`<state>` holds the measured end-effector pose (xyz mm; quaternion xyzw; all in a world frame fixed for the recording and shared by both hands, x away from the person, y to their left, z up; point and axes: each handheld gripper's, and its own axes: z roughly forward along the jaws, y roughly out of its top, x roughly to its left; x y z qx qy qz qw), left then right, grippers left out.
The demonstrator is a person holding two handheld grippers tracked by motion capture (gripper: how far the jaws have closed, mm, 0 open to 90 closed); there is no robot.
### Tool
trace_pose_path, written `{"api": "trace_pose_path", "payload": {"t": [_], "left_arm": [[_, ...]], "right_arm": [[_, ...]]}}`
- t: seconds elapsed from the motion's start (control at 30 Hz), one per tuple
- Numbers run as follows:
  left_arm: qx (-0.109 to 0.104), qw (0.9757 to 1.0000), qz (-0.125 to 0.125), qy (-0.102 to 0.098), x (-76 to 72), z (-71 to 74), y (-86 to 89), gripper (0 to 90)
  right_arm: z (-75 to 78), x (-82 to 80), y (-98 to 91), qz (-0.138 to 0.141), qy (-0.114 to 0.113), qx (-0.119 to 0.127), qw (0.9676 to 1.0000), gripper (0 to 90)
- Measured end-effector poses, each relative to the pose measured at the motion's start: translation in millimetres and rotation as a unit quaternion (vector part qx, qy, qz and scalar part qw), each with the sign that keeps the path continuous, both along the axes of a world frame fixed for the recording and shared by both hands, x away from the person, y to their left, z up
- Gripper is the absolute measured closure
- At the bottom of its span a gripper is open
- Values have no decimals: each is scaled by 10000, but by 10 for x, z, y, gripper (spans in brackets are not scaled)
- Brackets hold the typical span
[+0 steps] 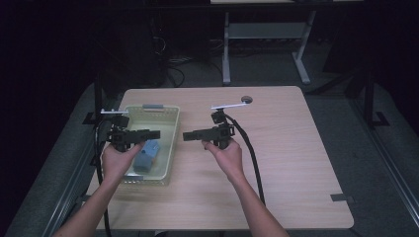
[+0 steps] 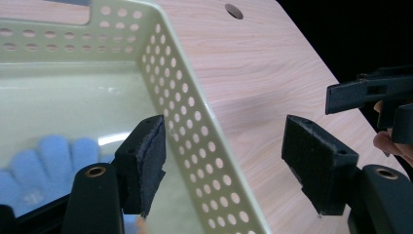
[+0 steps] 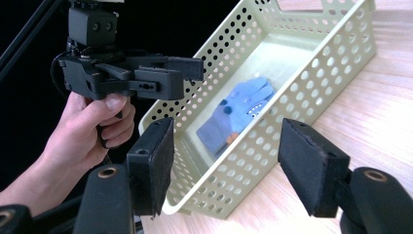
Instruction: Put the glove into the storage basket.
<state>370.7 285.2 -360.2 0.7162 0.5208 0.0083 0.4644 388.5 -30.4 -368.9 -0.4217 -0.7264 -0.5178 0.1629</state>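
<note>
Since nothing is between either pair of jaws, the thing nearest the work is the blue glove (image 3: 238, 116), which lies flat on the floor of the pale green perforated basket (image 1: 170, 148) at the left of the wooden table (image 1: 276, 163), toward the basket's near end. The left gripper (image 1: 154, 134) hovers above the basket with its jaws spread wide and empty, one pad over the basket floor and the other out over the table, the basket's right wall running between them in the left gripper view. The right gripper (image 1: 189, 136) is held over bare table just right of the basket, pointing left toward it, its jaws likewise apart and holding nothing.

The glove looks knitted, so I judge it light, soft and limp: it will sag and fold when lifted rather than keep its shape, and it cannot break. Its fuzzy surface should give the foam pads good friction, so slipping is unlikely. The fingers (image 2: 56, 153) are thin and floppy, a poor place to pinch. A better hold is probably across the palm or cuff, where the fabric is doubled and bunches into the jaws. The basket seems light too, and could shift if a jaw catches its wall.
</note>
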Motion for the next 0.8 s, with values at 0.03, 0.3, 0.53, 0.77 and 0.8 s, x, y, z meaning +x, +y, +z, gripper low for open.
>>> {"api": "trace_pose_path", "payload": {"t": [0.03, 0.3, 0.53, 0.77, 0.8], "left_arm": [[-15, 10000, -20, -2, -1, -1, -20, 321], [-62, 9999, -141, -53, -10, 5, -131, 302], [-26, 9997, -226, -67, -14, -1, -247, 294], [-21, 9994, -321, -112, -25, 8, -375, 278], [-21, 9993, -350, -108, -25, 7, -397, 277]], "right_arm": [[2, -4, -16, -9, -2, 3, 10000, 375], [24, -43, -165, -85, -46, 13, 10000, 366], [44, -74, -332, -210, -29, 9, 9998, 356], [65, -104, -478, -318, -71, 17, 9995, 355], [69, -111, -499, -323, -35, 33, 9995, 355]]}}
